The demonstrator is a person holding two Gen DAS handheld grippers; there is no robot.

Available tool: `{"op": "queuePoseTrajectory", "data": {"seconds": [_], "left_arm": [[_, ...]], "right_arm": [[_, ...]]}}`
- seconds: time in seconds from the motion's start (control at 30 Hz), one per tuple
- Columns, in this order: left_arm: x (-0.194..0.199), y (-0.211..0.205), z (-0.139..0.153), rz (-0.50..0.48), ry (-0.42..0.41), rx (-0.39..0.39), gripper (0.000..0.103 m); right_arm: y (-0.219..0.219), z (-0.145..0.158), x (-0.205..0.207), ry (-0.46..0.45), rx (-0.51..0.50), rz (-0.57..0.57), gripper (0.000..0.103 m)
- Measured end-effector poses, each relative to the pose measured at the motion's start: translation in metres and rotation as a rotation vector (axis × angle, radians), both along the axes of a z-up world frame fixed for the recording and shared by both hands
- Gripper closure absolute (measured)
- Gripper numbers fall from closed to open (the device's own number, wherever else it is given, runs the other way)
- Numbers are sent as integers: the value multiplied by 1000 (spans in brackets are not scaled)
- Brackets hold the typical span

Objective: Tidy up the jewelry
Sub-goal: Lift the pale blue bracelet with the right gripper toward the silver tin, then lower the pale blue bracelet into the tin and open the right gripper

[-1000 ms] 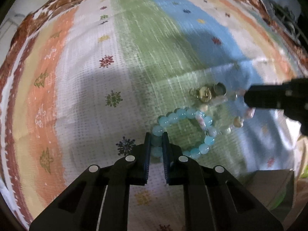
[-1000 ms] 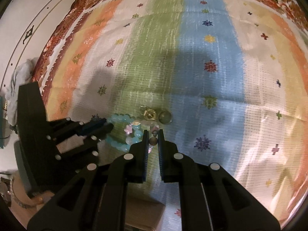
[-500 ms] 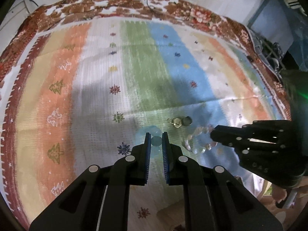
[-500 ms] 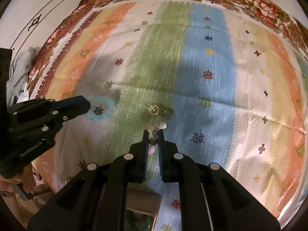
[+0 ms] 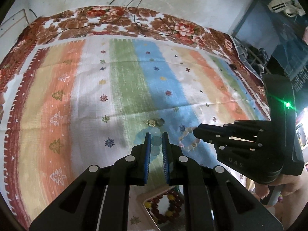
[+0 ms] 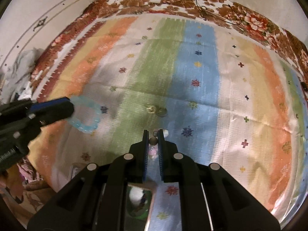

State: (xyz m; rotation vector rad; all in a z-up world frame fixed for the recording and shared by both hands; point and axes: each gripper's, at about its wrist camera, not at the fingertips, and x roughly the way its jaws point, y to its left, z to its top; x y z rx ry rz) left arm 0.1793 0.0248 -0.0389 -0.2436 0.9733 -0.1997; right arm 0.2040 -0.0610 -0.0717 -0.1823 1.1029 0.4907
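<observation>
My left gripper (image 5: 155, 134) is shut on a pale blue bead bracelet (image 5: 155, 141) and holds it above the striped cloth; the bracelet also hangs from it in the right wrist view (image 6: 84, 113). My right gripper (image 6: 153, 131) is shut on a pink and white bead bracelet (image 6: 153, 152), which dangles from it in the left wrist view (image 5: 187, 141). A small gold charm (image 6: 151, 109) and a dark ring (image 6: 162, 112) lie on the cloth ahead of both grippers.
An open wooden box (image 5: 163, 204) with a red and yellow bead bracelet sits below my left gripper. Another box compartment (image 6: 140, 202) shows under my right gripper. Cables (image 5: 142, 25) lie at the cloth's far edge. Clutter (image 5: 256, 55) stands at the right.
Both grippers have lifted up and back from the cloth, each carrying its bracelet. The two bracelets have separated, and the charm and ring stay on the cloth.
</observation>
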Motion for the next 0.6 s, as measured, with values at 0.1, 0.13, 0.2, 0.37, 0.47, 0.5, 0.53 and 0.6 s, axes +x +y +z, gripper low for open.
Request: {"op": "queuePoseTrajectory", "data": {"seconds": [0.1, 0.13, 0.2, 0.37, 0.47, 0.5, 0.53, 0.6], "left_arm": [[-9, -1, 3, 3, -7, -9, 92], [-14, -1, 5, 4, -14, -11, 92], [-23, -4, 9, 5, -28, -15, 92], [-43, -11, 20, -2, -65, -20, 92], [-56, -13, 26, -6, -90, -34, 92], [-59, -13, 27, -5, -95, -38, 92], [-63, -14, 29, -5, -101, -44, 92], [-71, -16, 31, -8, -108, -48, 92]], "right_arm": [[-1, 9, -11, -48, -11, -11, 93], [-3, 12, -12, -60, -6, -23, 93], [-6, 21, -20, -73, 13, -25, 93], [-4, 34, -46, -126, -9, 0, 93], [-4, 36, -56, -125, 1, 8, 93], [-5, 37, -61, -130, 3, 11, 93], [-5, 38, -65, -134, 4, 13, 93], [-5, 42, -75, -145, 6, 24, 93]]}}
